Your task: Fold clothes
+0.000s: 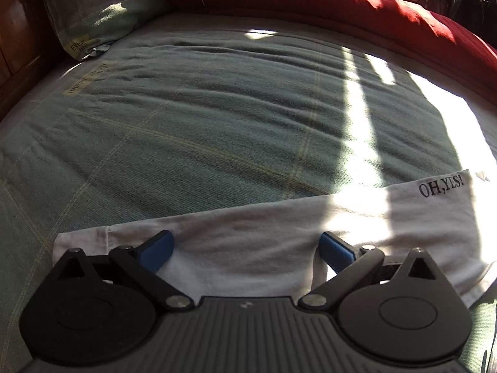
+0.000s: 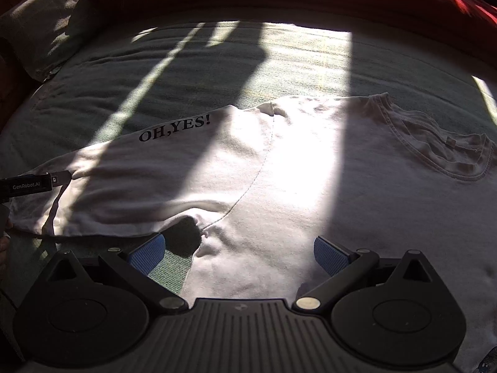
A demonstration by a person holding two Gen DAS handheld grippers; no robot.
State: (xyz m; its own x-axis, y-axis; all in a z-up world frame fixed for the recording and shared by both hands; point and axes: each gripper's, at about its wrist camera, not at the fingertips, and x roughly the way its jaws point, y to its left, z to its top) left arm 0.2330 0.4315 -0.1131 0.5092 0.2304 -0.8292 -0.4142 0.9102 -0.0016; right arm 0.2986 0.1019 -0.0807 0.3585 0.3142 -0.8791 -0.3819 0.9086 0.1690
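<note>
- My left gripper (image 1: 245, 247) stands spread over the sleeve (image 1: 248, 233) of the white T-shirt (image 2: 310, 171), pinching nothing.
- My right gripper (image 2: 239, 248) is spread at the armpit, also empty.
- The shirt lies flat on the green bedspread (image 1: 202, 118).
- Risk: closing here may catch bedspread with cloth, dragging both and skewing the fold.

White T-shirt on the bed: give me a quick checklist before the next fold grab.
1. Left gripper open, nothing pinched: ok.
2. Right gripper open, nothing pinched: ok.
3. Left gripper over the sleeve with the "OH,YES!" print: ok.
4. Right gripper over the armpit of the white T-shirt: ok.
5. Shirt flat: not ok, puckered at the armpit.
6. Green bedspread free beyond the sleeve: ok.
</note>
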